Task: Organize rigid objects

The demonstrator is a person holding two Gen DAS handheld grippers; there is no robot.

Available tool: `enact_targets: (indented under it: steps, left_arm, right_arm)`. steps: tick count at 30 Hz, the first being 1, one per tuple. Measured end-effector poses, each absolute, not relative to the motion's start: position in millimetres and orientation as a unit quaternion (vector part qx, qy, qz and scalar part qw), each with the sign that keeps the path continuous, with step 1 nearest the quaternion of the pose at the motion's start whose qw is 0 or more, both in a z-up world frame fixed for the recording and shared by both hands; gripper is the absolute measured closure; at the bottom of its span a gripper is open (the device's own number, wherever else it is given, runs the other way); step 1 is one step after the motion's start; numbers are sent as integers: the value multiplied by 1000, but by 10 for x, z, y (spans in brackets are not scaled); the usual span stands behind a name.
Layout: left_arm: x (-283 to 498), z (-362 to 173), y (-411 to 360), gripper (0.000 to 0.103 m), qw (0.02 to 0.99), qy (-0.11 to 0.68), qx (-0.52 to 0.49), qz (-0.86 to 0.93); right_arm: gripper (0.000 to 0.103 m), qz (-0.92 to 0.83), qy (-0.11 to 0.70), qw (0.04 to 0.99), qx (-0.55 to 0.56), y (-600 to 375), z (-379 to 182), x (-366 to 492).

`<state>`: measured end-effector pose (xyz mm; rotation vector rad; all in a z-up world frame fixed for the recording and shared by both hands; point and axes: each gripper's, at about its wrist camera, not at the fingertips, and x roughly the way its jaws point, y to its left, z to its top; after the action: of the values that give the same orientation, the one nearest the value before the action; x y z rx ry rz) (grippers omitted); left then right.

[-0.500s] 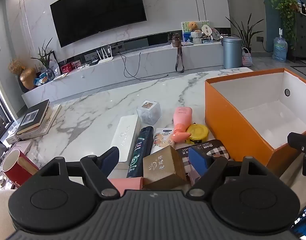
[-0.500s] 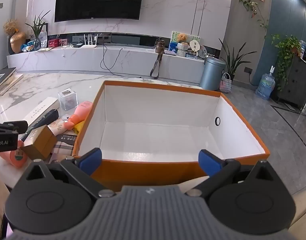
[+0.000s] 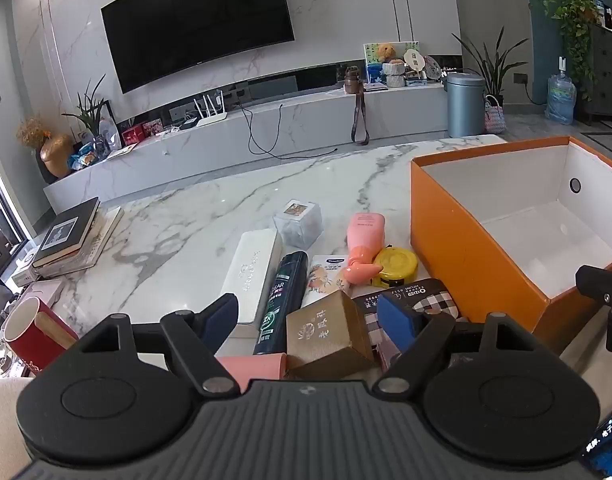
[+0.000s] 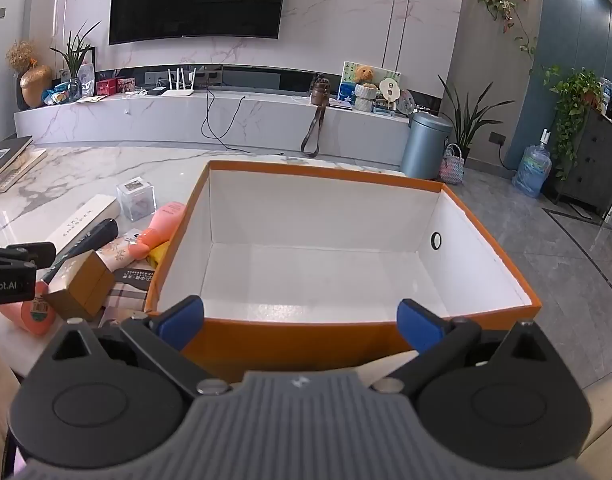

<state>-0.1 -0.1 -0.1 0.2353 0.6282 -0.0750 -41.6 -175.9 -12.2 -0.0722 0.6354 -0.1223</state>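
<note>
The left claw (image 3: 308, 316) stands wide open and holds nothing, low in the frame above a brown cardboard cube (image 3: 326, 334). The right claw (image 4: 299, 320) gapes equally wide, empty, at the near rim of the orange cardboard box with white inside (image 4: 306, 344). Left of the box crowd a dark spray can (image 3: 281, 292), a pink bottle (image 3: 364, 240) and a yellow round tin (image 3: 396, 266). Beyond them the white marble desk (image 3: 209, 216) lies bare to its far edge.
</note>
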Motion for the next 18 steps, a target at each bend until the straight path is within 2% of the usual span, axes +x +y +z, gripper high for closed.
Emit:
enact_targets:
  steps: [18]
  left_arm:
    - [0,0,-1,10,944,309,114,-37]
  right_arm:
    - [2,-57,312,948,-36,-1755,-115,-413]
